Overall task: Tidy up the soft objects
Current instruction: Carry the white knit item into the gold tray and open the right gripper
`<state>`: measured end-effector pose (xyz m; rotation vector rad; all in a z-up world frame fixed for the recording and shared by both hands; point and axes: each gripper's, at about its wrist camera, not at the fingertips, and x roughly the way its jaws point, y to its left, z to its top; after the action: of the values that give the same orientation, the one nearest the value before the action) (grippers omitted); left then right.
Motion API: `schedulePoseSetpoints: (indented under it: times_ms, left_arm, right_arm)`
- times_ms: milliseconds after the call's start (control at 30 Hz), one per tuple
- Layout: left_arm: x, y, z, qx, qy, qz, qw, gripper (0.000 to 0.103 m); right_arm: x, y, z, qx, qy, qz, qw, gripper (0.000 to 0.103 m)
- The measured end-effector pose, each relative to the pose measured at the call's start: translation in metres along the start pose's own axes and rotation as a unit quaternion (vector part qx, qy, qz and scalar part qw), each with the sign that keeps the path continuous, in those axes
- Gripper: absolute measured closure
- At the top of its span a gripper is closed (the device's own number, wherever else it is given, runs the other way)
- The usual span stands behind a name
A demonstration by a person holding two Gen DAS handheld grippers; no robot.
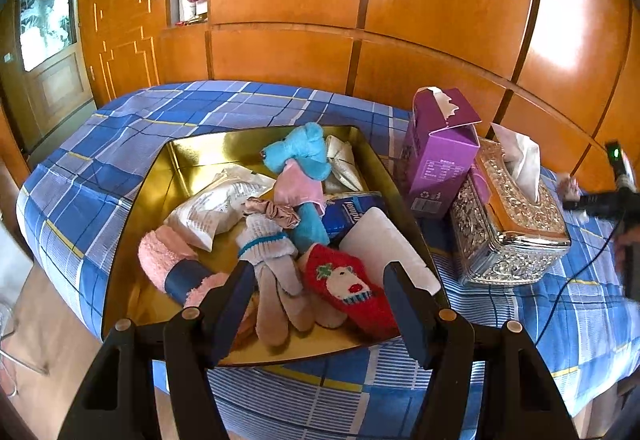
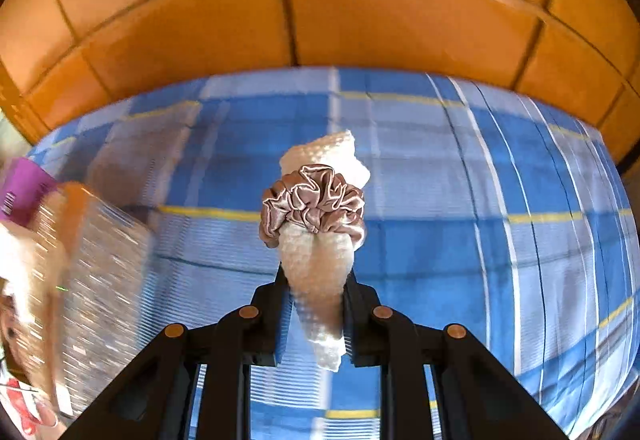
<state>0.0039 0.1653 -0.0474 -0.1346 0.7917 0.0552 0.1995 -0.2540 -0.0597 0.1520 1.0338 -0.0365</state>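
Observation:
A gold tray on the blue plaid bedcover holds several soft things: a blue plush toy, a pink fuzzy sock, a red sock, a white glove with a blue band and a brown scrunchie. My left gripper hangs open over the tray's near end, above the glove and red sock, touching neither. In the right wrist view my right gripper is shut on a white knitted bundle ringed by a brown satin scrunchie, held above the bedcover.
A purple carton and a silver embossed tissue box stand right of the tray; both show blurred at the left of the right wrist view, tissue box. Orange wooden panels back the bed. A black cable crosses the cover.

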Motion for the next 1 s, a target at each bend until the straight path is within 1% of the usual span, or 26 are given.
schedulePoseSetpoints:
  times_ms: [100, 233, 333, 433, 533, 567, 600, 667, 700, 800, 867, 1000]
  left_arm:
    - [0.001, 0.004, 0.0, -0.005, 0.0, 0.004, 1.0, 0.036]
    - [0.002, 0.009, 0.0, -0.01, 0.001, 0.008, 0.9999, 0.036]
    - [0.001, 0.011, -0.001, -0.011, 0.002, 0.012, 0.9999, 0.036]
    - [0.0, 0.013, -0.001, -0.013, 0.001, 0.015, 0.9998, 0.036]
    - [-0.002, 0.016, -0.001, -0.015, -0.002, 0.02, 0.9997, 0.036]
    - [-0.003, 0.018, -0.001, -0.017, -0.002, 0.022, 0.9996, 0.036]
    - [-0.004, 0.02, -0.001, -0.019, -0.003, 0.025, 0.9995, 0.036]
    - [-0.005, 0.025, -0.001, -0.023, -0.004, 0.031, 0.9993, 0.036]
    - [-0.005, 0.027, -0.001, -0.025, -0.004, 0.034, 0.9991, 0.036]
    - [-0.006, 0.033, -0.001, -0.031, -0.007, 0.041, 0.9987, 0.036]
    - [-0.007, 0.037, -0.001, -0.036, -0.009, 0.045, 0.9983, 0.036]
    - [-0.008, 0.043, -0.001, -0.044, -0.011, 0.051, 0.9976, 0.036]
  right_arm:
    - [-0.017, 0.025, 0.019, -0.013, -0.017, 0.032, 0.999, 0.083]
    - [-0.042, 0.077, 0.044, -0.059, -0.04, 0.072, 0.995, 0.083]
    - [-0.053, 0.117, 0.059, -0.09, -0.052, 0.087, 0.991, 0.083]
    - [-0.057, 0.157, 0.071, -0.116, -0.055, 0.097, 0.987, 0.083]
    - [-0.061, 0.19, 0.076, -0.137, -0.054, 0.111, 0.983, 0.083]
    - [-0.064, 0.201, 0.074, -0.146, -0.055, 0.118, 0.981, 0.083]
    - [-0.067, 0.217, 0.07, -0.159, -0.056, 0.133, 0.977, 0.083]
    - [-0.069, 0.237, 0.062, -0.173, -0.049, 0.158, 0.971, 0.083]
    - [-0.071, 0.252, 0.052, -0.19, -0.045, 0.177, 0.965, 0.083]
    - [-0.073, 0.282, 0.021, -0.227, -0.03, 0.208, 0.951, 0.083]
    - [-0.071, 0.295, 0.002, -0.243, -0.017, 0.223, 0.944, 0.083]
    - [-0.059, 0.311, -0.034, -0.261, 0.009, 0.241, 0.935, 0.083]
